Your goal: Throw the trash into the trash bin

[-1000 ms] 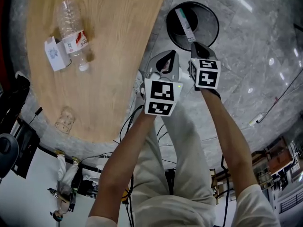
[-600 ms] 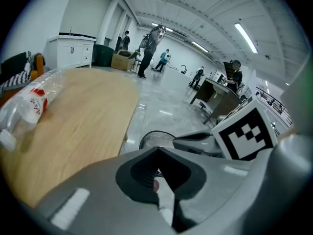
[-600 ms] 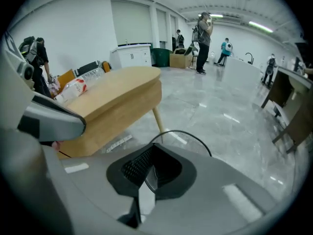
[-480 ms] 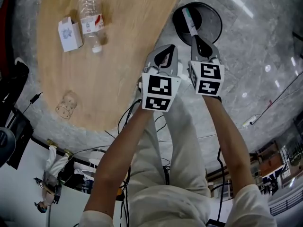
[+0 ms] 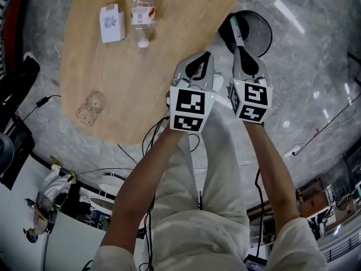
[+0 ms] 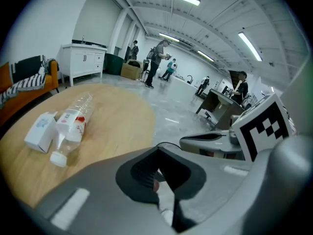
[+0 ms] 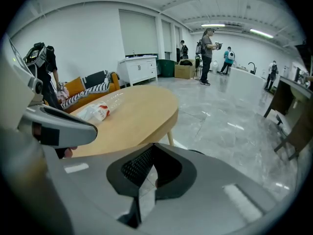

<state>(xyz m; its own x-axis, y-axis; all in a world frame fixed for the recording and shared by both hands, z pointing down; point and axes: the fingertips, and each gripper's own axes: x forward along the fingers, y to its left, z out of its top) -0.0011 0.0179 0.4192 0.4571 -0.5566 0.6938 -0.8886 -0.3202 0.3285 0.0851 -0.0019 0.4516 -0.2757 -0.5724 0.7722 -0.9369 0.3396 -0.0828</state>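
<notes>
Table (image 5: 169, 49) edge just beside left gripper (image 5: 199, 57)

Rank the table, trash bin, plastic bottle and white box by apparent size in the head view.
1. table
2. trash bin, partly hidden; it stands on the floor, farther from the camera
3. plastic bottle, though cut off at the top edge
4. white box

Matt wood table (image 5: 141, 83), clear plastic bottle (image 5: 142, 10)
</notes>
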